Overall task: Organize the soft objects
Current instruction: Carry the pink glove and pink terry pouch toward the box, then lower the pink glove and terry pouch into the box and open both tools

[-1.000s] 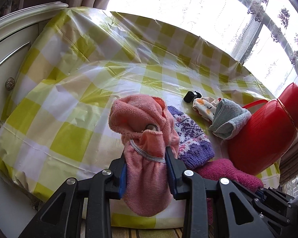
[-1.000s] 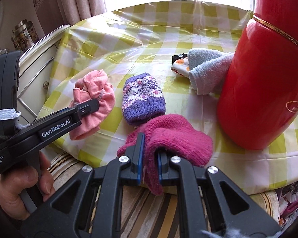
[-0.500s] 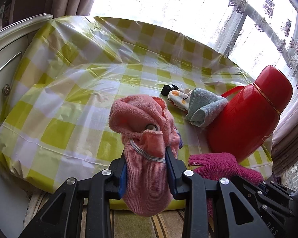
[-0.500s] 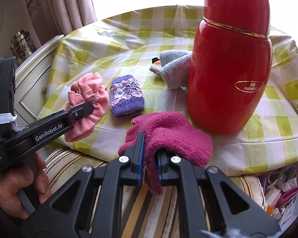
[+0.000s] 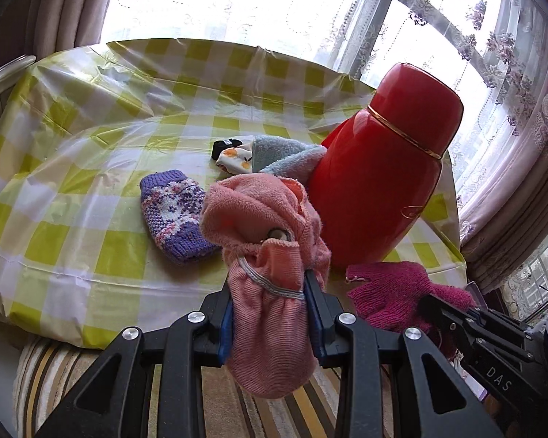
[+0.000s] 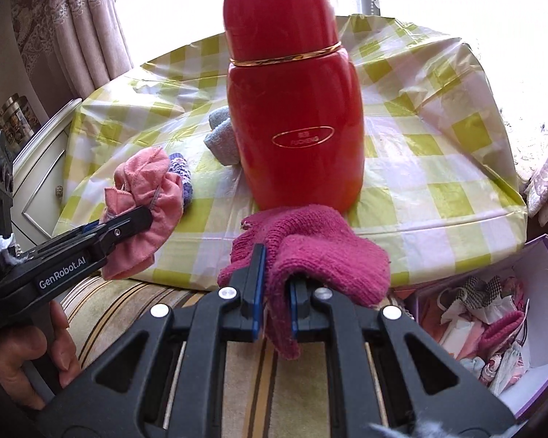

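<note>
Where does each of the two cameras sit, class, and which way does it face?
Left wrist view: sits on the left gripper, looking down over its fingers at the checked table; the fingers clamp a pink mitten, and the right gripper's black frame shows at lower right.
Right wrist view: sits on the right gripper, facing the red flask; its fingers clamp a magenta glove, and a hand holds the left gripper.
Shared: flask, both held items, purple knitted mitten, blue towel.

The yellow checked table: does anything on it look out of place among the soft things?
Yes. A tall glossy red thermos flask stands upright on the table; it is the only hard item there, beside the purple knitted mitten and pale blue fleece cloth.
</note>
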